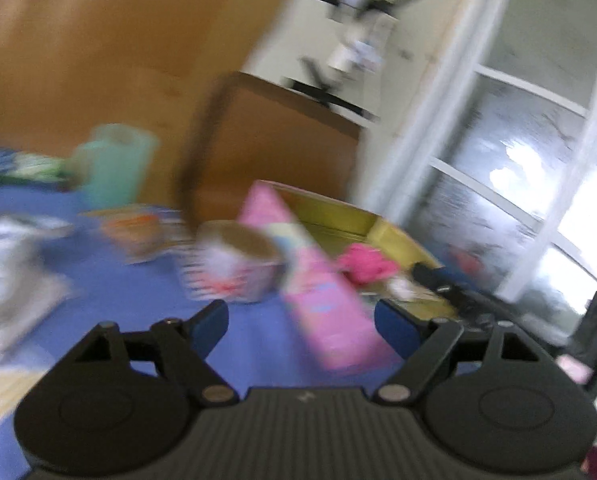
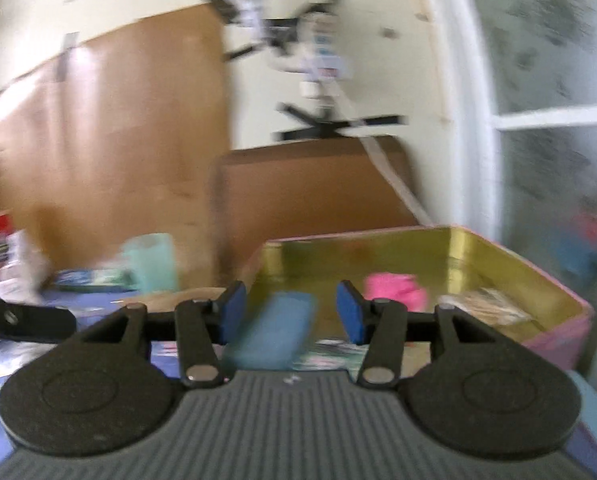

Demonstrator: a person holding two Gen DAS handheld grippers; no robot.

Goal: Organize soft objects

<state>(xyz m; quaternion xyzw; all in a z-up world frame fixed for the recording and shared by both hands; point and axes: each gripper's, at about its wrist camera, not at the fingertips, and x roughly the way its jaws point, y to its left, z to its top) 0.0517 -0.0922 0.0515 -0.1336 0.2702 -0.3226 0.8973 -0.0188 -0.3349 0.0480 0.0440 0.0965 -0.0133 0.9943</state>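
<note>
Both views are motion-blurred. A pink box with a gold inside [image 2: 458, 252] holds a pink soft object [image 2: 394, 290] and a pale crumpled item [image 2: 486, 306]. My right gripper [image 2: 290, 314] is open above its near edge, with a light blue soft block [image 2: 274, 332] lying loose between and below the fingers. In the left wrist view the box [image 1: 338, 216] and the pink soft object [image 1: 366, 262] are ahead right. My left gripper [image 1: 300, 326] is open and empty over the blue table [image 1: 138, 300], near the box's pink side [image 1: 322, 292].
A striped paper cup [image 1: 234, 264], a mint green cup [image 1: 114, 168], an orange item [image 1: 134, 232] and white-grey cloth [image 1: 6, 264] lie on the table. Brown cardboard [image 2: 314, 188] stands behind. A window [image 2: 558, 120] is at the right.
</note>
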